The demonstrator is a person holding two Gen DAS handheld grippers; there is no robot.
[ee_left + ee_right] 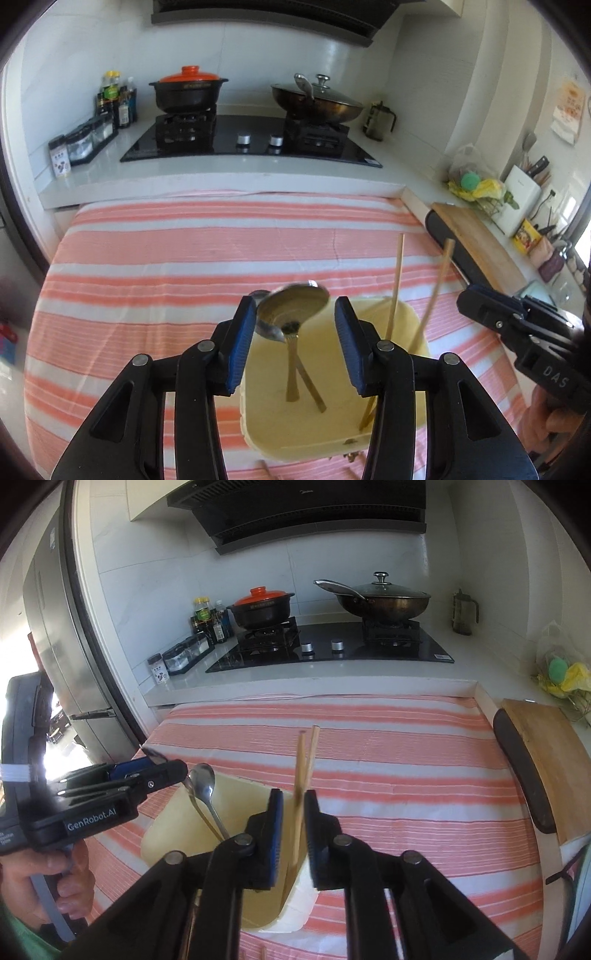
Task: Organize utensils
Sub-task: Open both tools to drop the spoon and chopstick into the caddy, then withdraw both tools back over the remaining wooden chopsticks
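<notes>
The spoons (293, 308) are polished metal with mirror-bright bowls, standing in a matt, cream plastic container (406, 321) beside pale bare-wood chopsticks (304, 768). Under the container lies woven cloth (184, 266) — coral and white stripes, dull finish. Beyond it, the white counter (229, 179) looks smooth; the hob (255, 144) on it is glossy black glass.

Right gripper (293, 821) hovering part-open around two wooden chopsticks (303, 775) standing in cream plastic holder (236, 801).
</notes>
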